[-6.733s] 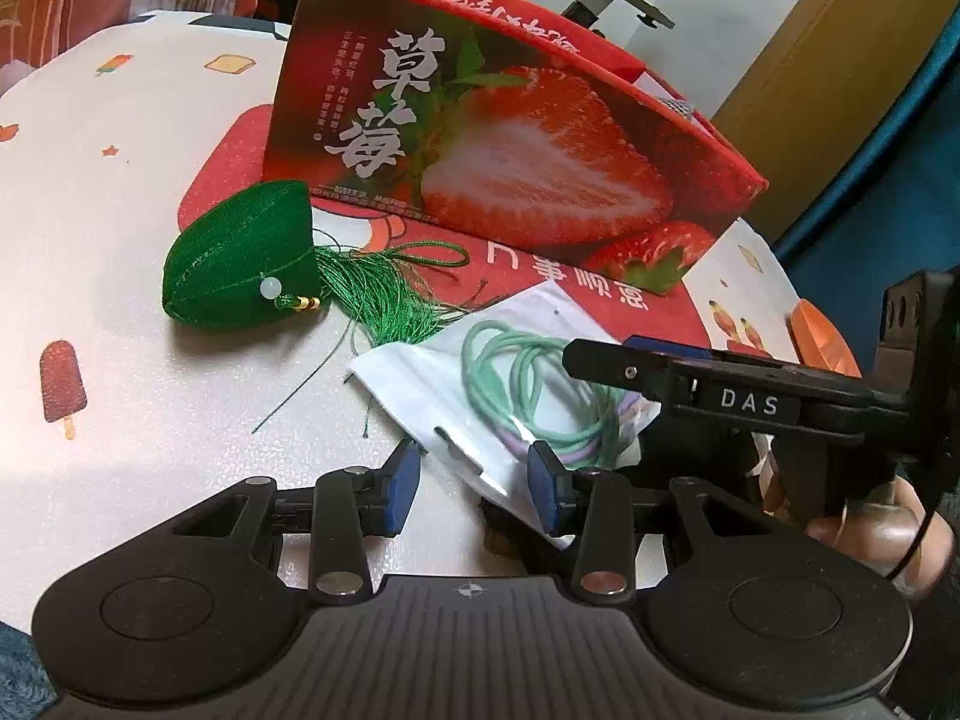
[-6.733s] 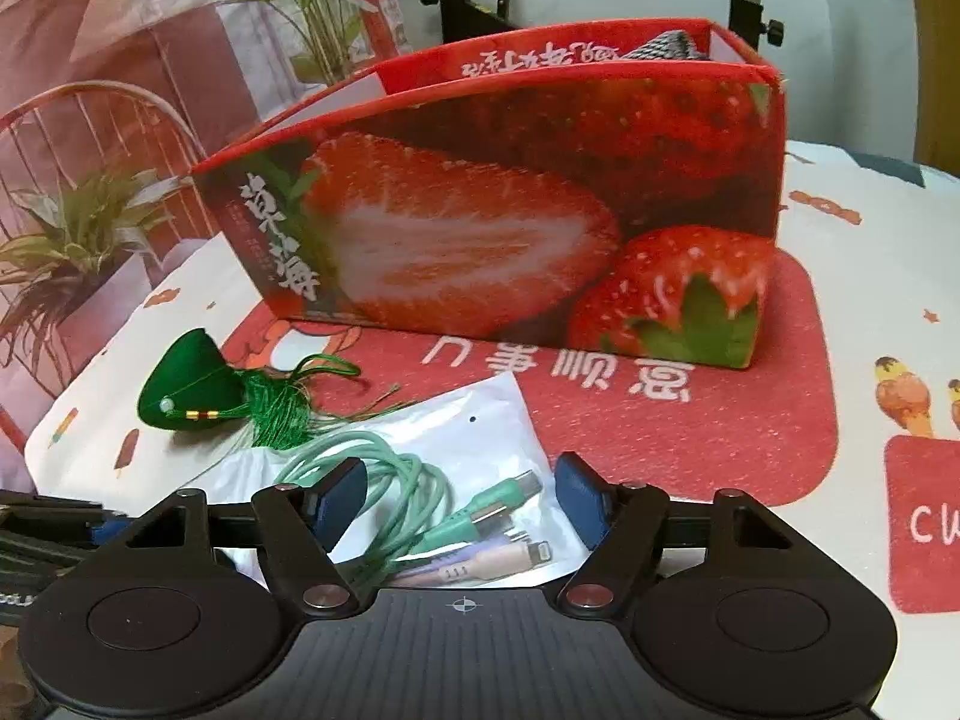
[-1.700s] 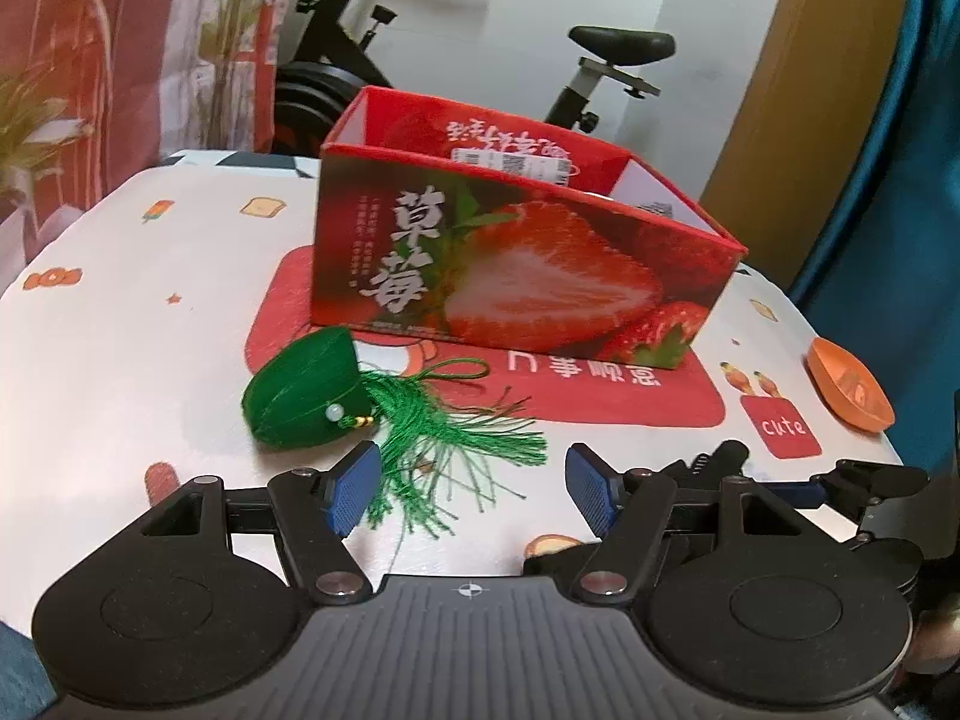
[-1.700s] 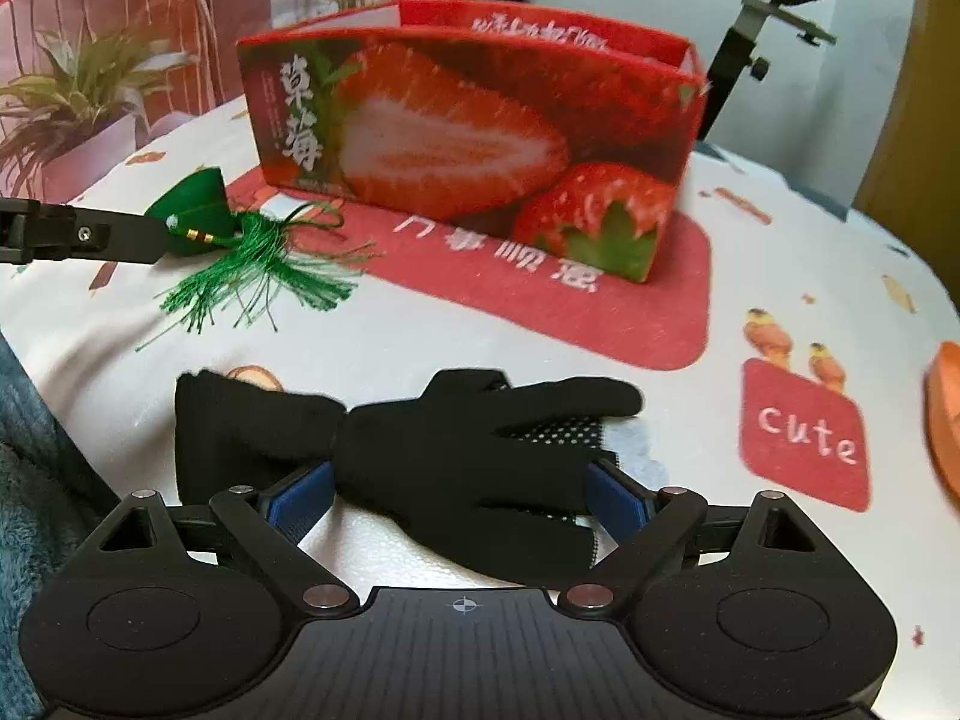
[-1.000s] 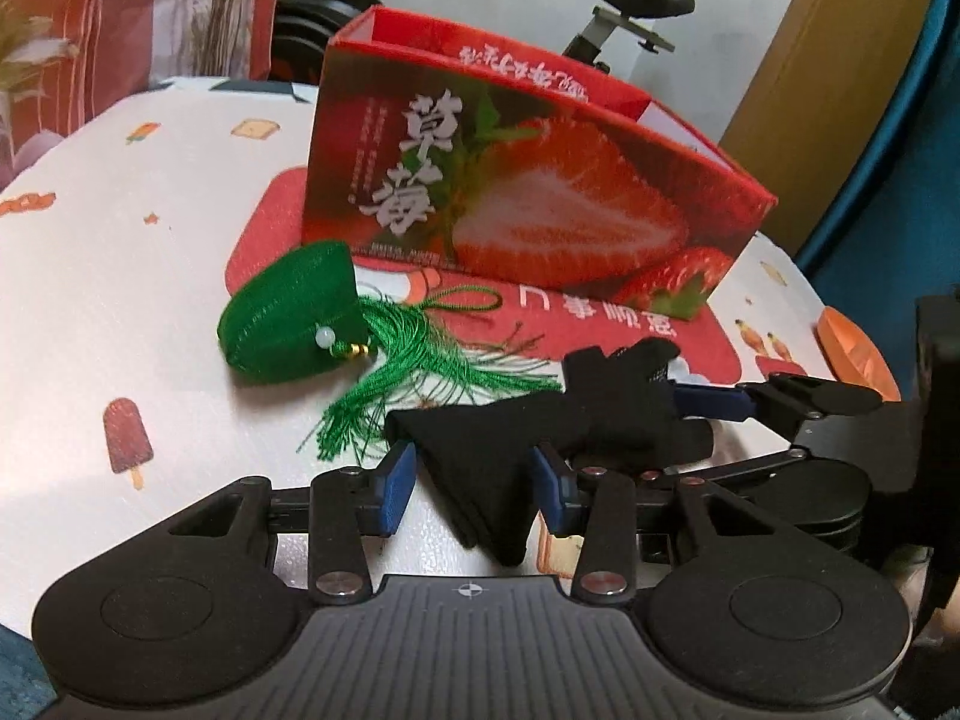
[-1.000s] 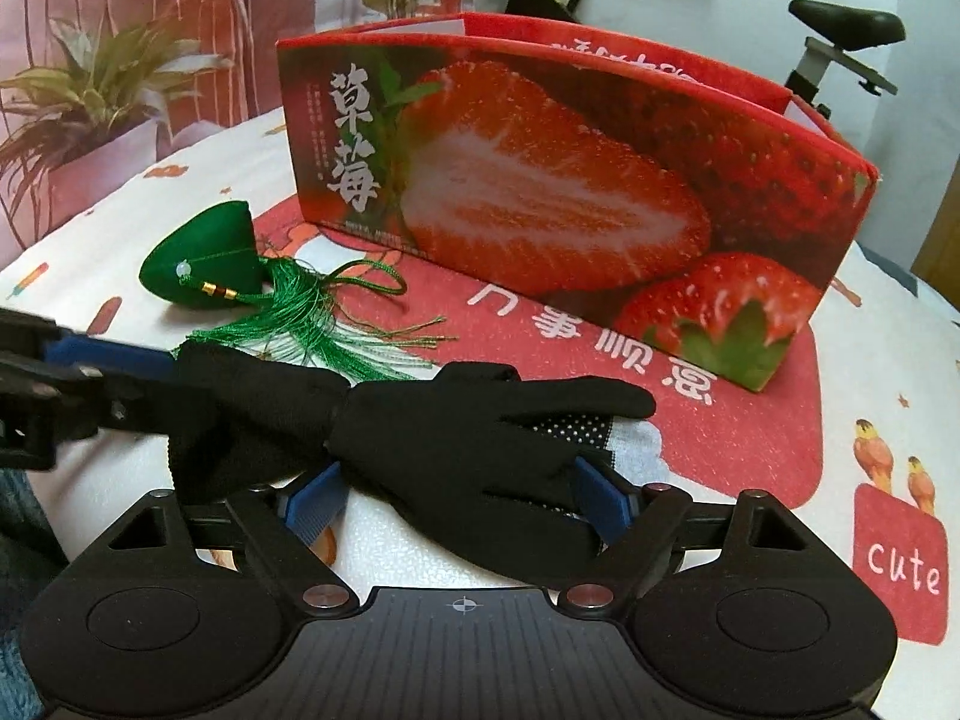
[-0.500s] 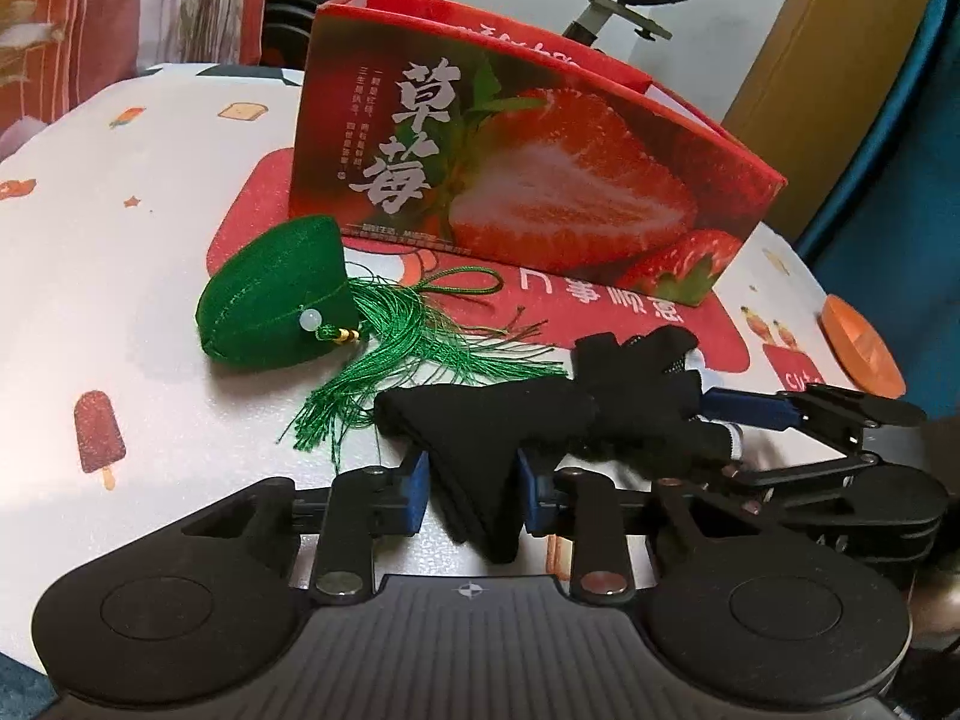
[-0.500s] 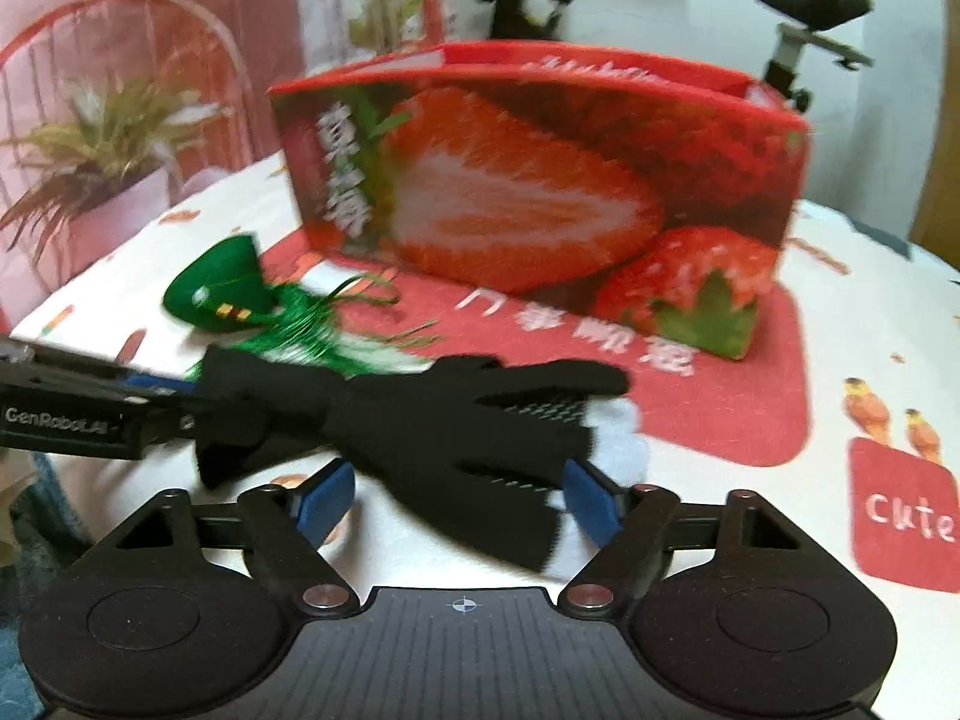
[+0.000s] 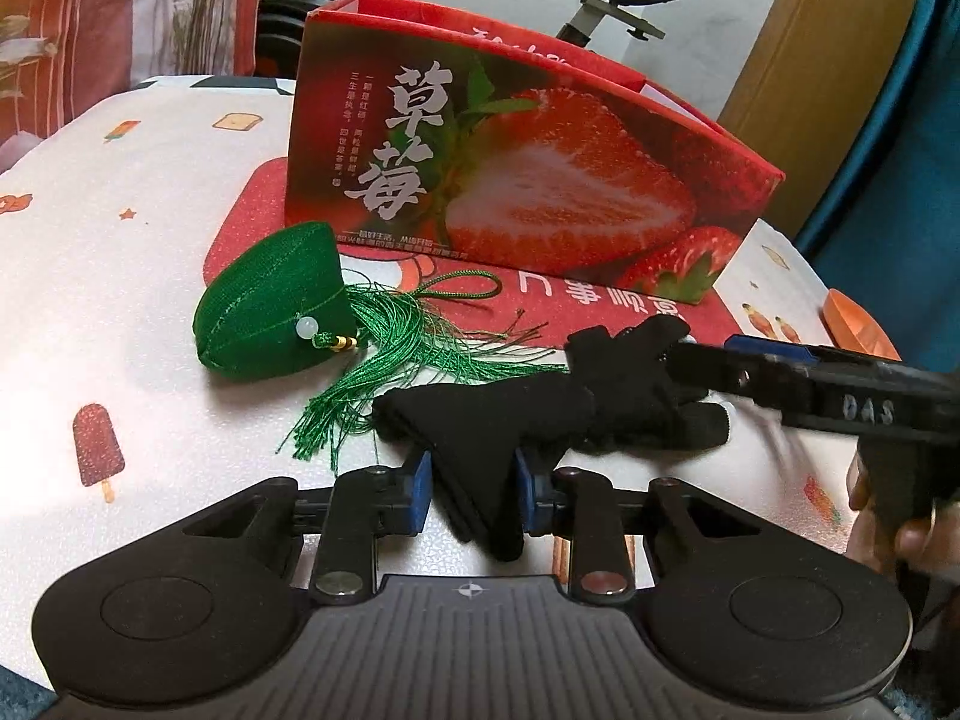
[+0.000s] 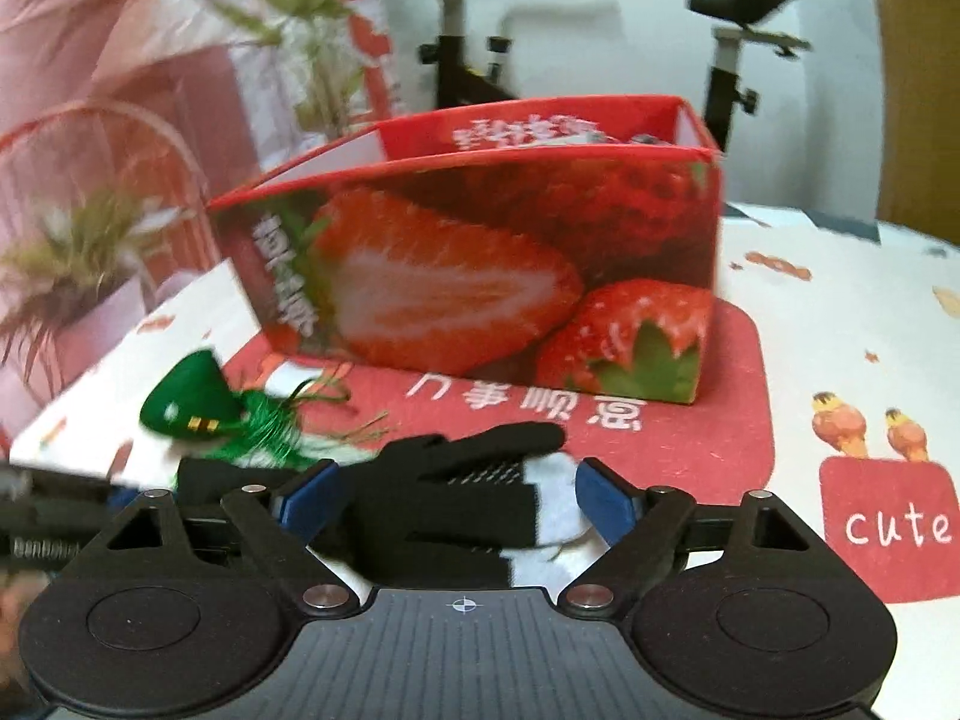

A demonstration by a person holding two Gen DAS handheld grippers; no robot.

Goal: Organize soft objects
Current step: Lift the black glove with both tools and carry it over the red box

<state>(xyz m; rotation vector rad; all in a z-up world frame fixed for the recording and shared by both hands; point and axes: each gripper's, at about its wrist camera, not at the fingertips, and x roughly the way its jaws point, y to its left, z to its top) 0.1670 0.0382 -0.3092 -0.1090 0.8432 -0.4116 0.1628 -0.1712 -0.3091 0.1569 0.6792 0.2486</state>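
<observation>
A black glove (image 9: 540,408) lies on the tablecloth in front of the red strawberry box (image 9: 516,180). My left gripper (image 9: 471,489) is shut on the glove's cuff end. My right gripper (image 10: 456,498) is open, its blue pads on either side of the glove's finger end (image 10: 474,480); it shows from the side in the left wrist view (image 9: 708,360). A green stuffed pouch with a tassel (image 9: 276,312) lies left of the glove and shows in the right wrist view (image 10: 192,402).
The open-topped box (image 10: 480,276) stands on a red mat (image 10: 708,420) and holds some items. An orange dish (image 9: 858,324) sits at the table's right edge. An exercise bike and plants stand behind.
My left gripper has closed tighter on the glove's cuff. My right gripper has risen and swung, its view blurred, with its jaws still apart around the glove's fingers.
</observation>
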